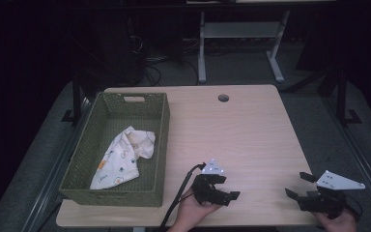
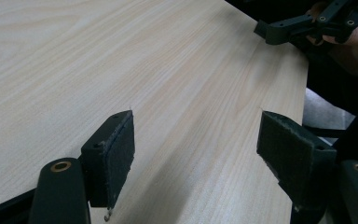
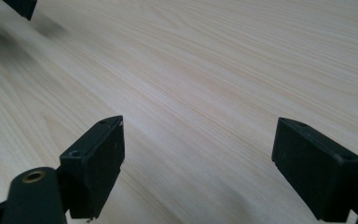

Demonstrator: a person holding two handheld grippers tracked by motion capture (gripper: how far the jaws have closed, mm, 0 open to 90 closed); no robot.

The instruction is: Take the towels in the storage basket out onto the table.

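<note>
On the pale wooden table (image 1: 251, 135), both hand-held grippers rest released beside a green basket (image 1: 159, 145).

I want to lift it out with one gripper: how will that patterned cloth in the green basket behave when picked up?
The cloth lies crumpled with folds, so it is probably floppy and will drape from wherever it is pinched. It looks thin, so likely light. It may drag against the woven basket wall on the way out.
</note>
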